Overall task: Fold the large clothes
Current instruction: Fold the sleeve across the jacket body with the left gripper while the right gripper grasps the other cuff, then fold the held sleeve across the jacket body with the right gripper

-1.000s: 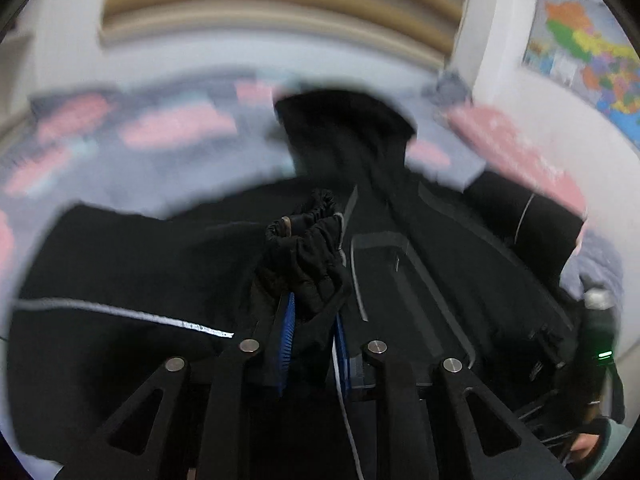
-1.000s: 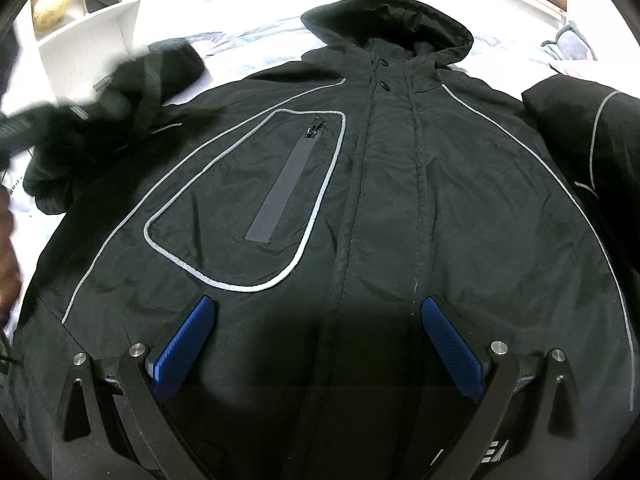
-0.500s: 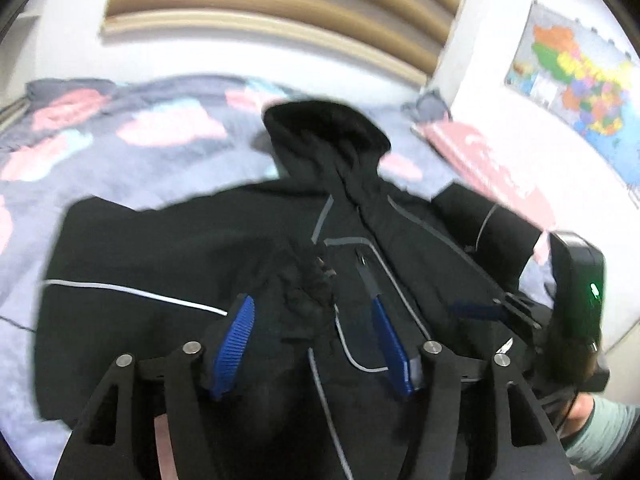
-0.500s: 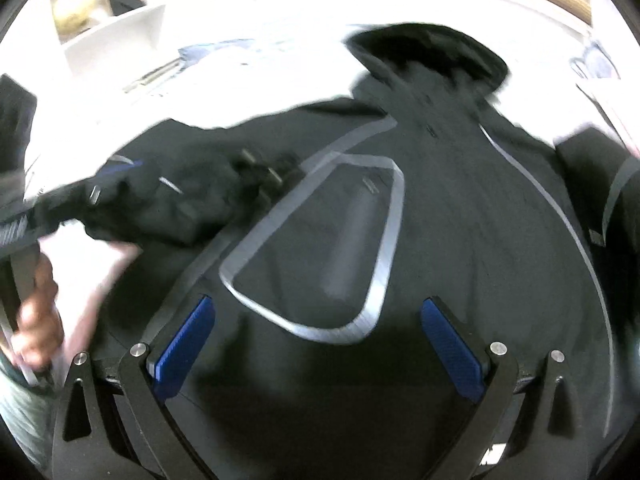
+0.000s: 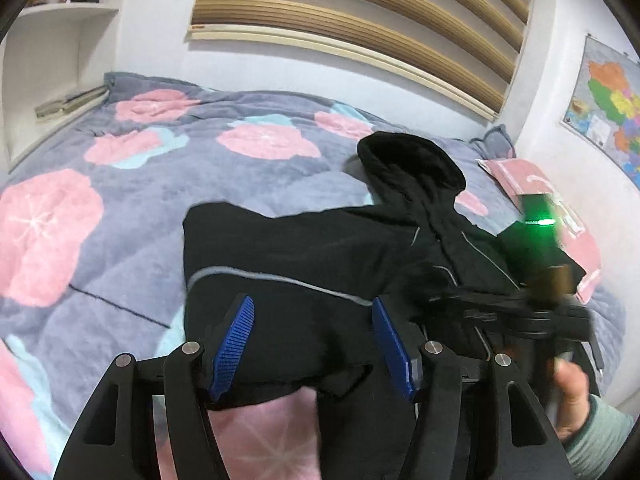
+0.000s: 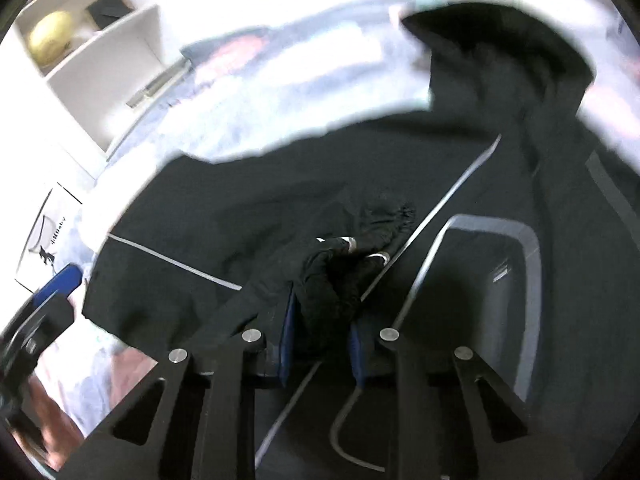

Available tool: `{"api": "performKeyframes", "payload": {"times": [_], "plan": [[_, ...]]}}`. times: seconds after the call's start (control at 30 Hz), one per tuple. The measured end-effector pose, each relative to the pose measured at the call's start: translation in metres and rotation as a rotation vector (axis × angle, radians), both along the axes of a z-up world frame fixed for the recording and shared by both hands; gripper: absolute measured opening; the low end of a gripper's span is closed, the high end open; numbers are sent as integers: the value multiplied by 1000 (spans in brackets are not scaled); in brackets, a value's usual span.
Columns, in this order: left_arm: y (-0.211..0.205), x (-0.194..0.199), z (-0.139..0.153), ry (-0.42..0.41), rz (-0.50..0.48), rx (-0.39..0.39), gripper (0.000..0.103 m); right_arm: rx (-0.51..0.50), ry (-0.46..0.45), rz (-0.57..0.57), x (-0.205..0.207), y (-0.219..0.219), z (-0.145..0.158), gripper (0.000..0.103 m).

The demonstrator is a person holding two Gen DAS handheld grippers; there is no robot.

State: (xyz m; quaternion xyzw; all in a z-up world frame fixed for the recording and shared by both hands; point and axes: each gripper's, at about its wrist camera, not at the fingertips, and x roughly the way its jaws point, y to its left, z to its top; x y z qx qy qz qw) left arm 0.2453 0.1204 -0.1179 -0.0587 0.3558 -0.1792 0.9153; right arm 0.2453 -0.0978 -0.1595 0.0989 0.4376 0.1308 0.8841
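A large black hooded jacket (image 5: 320, 256) with grey reflective piping lies front up on a flowered bedspread (image 5: 120, 184); its hood (image 5: 412, 160) points to the far side. My left gripper (image 5: 314, 344) is open and empty, hovering over the folded-in left sleeve. My right gripper (image 6: 322, 344) is shut on the sleeve cuff (image 6: 340, 268), holding it over the jacket's chest beside the outlined pocket (image 6: 492, 280). The right gripper also shows at the right of the left wrist view (image 5: 520, 308), blurred.
White shelves (image 5: 48, 64) stand at the bed's far left. A pink pillow (image 5: 556, 216) lies at the right by the wall with a map (image 5: 608, 100). A slatted headboard (image 5: 360, 28) runs behind the bed.
My left gripper let go of the sleeve cuff, opened and drew back left. My right gripper moved left and closed on that cuff over the chest.
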Motion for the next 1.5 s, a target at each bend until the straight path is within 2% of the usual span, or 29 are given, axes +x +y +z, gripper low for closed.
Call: {"api": "performKeyframes", "payload": {"times": [0.2,0.33,0.47,0.57,0.63,0.77,0.8,0.9,0.97,1.0,1.03,1.13,1.23,1.37,1.5], "plan": [[-43,14,5,5,-53,46,63,-117,-139,-148,-35,-76,51,26],[-88,22,0,30,-131,64,63,-208,-125,-270,-46,-136,50,26],[-138,32,-23,93,-210,122,63,-265,-32,-364,-46,-190,19,26],[-171,43,-57,199,-250,159,63,-274,66,-391,-43,-217,-19,26],[-185,47,-77,237,-247,216,63,-270,112,-391,-42,-227,-42,26],[-198,46,-94,224,-241,298,64,-293,115,-382,-41,-230,-60,28],[-199,46,-93,225,-238,304,64,-317,117,-376,-40,-227,-59,32],[-197,43,-83,221,-225,290,64,-326,109,-341,-51,-224,-44,34],[-200,34,-70,204,-255,244,64,-264,72,-310,-66,-226,-22,44],[-204,31,-64,191,-267,231,64,-214,43,-289,-75,-229,-9,54],[-212,25,-54,164,-286,225,64,-181,13,-274,-83,-231,3,59],[-246,12,-31,100,-345,226,64,-173,-89,-275,-110,-246,48,63],[-290,3,-17,71,-429,213,64,-169,-137,-340,-125,-283,74,63],[-349,0,-14,49,-513,218,64,-206,-110,-491,-130,-359,75,65],[-391,6,-24,75,-543,179,64,-168,-14,-580,-131,-436,44,66]]}}
